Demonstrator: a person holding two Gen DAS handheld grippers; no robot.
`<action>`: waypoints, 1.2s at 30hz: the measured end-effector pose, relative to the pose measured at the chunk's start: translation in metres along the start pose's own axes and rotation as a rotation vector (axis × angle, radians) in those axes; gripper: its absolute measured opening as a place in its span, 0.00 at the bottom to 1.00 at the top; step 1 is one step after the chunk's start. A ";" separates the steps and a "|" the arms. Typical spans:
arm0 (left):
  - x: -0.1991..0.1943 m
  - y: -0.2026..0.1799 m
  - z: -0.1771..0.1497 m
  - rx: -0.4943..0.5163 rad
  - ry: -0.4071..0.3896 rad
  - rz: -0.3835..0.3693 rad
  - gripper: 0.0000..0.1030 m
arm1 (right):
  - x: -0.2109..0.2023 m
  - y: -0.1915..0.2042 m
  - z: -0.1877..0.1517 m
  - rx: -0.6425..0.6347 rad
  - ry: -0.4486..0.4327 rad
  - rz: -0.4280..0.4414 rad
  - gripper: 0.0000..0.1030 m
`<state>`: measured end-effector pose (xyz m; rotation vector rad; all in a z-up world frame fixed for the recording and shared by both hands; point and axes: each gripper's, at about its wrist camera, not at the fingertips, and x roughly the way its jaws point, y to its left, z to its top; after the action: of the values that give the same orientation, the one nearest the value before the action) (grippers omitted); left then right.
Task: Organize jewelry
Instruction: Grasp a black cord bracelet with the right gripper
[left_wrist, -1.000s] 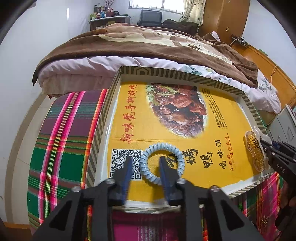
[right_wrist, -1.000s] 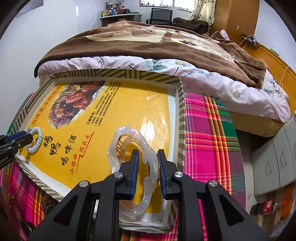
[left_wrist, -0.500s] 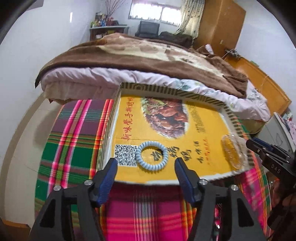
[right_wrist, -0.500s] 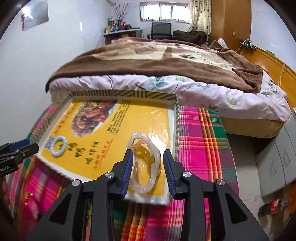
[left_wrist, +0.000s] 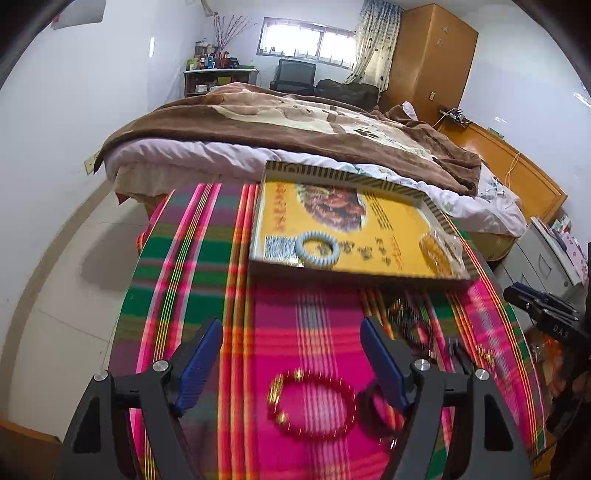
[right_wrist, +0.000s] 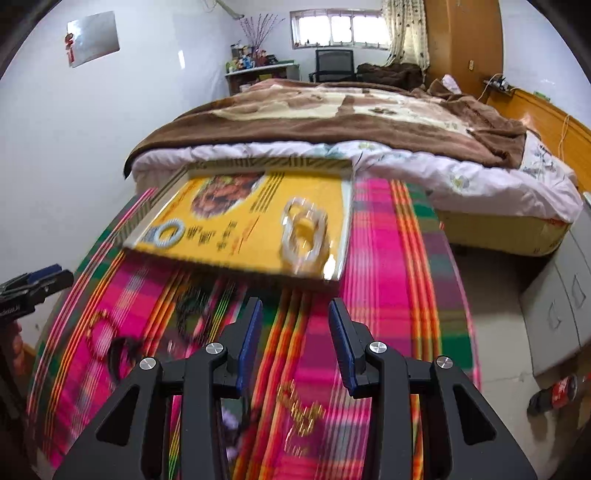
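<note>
My left hand-held gripper (left_wrist: 291, 354) had just been spreading, nothing between its jaws; "DAS" showed on my right hand-held gripper (right_wrist: 295, 332), parted and empty. The blue bracelet (left_wrist: 317, 249) and clear bracelet (right_wrist: 303, 236) lay apart in the tray (left_wrist: 354, 271), its print blurred.

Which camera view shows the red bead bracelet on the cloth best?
The left wrist view shows it best: the red bead bracelet lies whole, near and central on the plaid cloth. In the right wrist view, it appears small, blurred and near the left edge.
</note>
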<state>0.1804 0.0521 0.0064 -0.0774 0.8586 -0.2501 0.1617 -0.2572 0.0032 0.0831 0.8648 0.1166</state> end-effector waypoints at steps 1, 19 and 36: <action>-0.003 0.002 -0.006 -0.005 0.000 0.002 0.74 | 0.001 0.003 -0.006 -0.007 0.015 0.011 0.37; -0.017 0.035 -0.057 -0.115 0.039 0.024 0.74 | 0.040 0.060 -0.039 -0.091 0.182 0.082 0.37; -0.016 0.021 -0.055 -0.091 0.050 0.011 0.74 | 0.050 0.055 -0.039 -0.105 0.159 -0.038 0.04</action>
<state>0.1326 0.0781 -0.0213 -0.1514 0.9196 -0.2033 0.1604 -0.1949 -0.0531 -0.0418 1.0169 0.1346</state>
